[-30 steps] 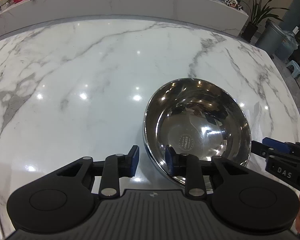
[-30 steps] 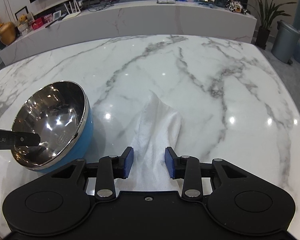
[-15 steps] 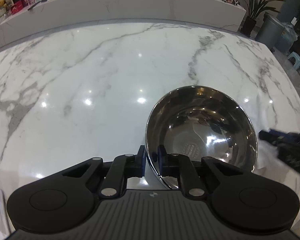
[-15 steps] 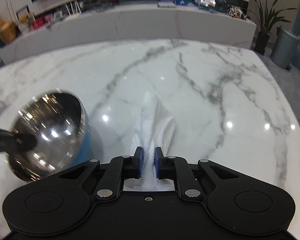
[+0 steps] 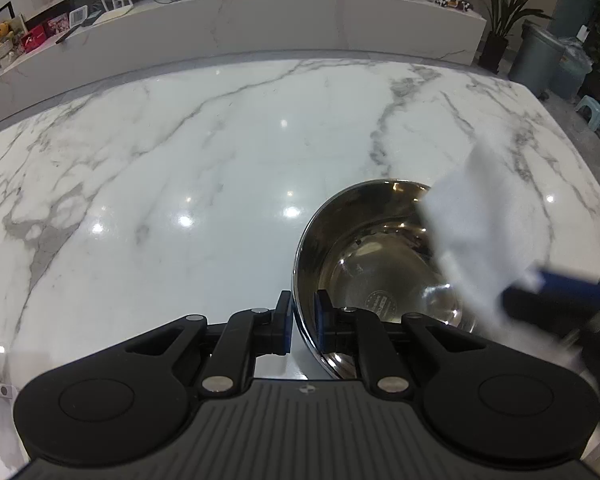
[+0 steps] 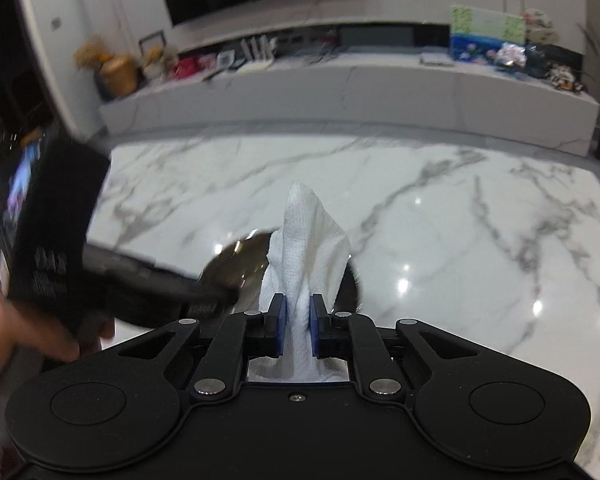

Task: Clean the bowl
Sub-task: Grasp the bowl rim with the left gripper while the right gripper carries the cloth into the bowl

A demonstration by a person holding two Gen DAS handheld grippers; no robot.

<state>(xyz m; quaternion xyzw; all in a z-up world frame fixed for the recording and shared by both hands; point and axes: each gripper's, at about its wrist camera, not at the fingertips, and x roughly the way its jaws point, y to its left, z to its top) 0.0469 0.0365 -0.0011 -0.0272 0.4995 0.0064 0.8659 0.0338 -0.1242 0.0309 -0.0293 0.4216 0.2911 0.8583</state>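
Marble table, shiny steel bowl rim pinched by left hand-held gripper, right hand-held gripper clamping cloth

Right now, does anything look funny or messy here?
Nothing is spilled or broken. The shiny bowl looks tipped because the left gripper pinches its rim. The right gripper holds a white paper towel bunched up over the bowl. The marble table shows only light spots.

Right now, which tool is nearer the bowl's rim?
Left. The left tool is clamped on the near rim of the bowl. The right tool holds the white cloth above the bowl, not touching its rim.
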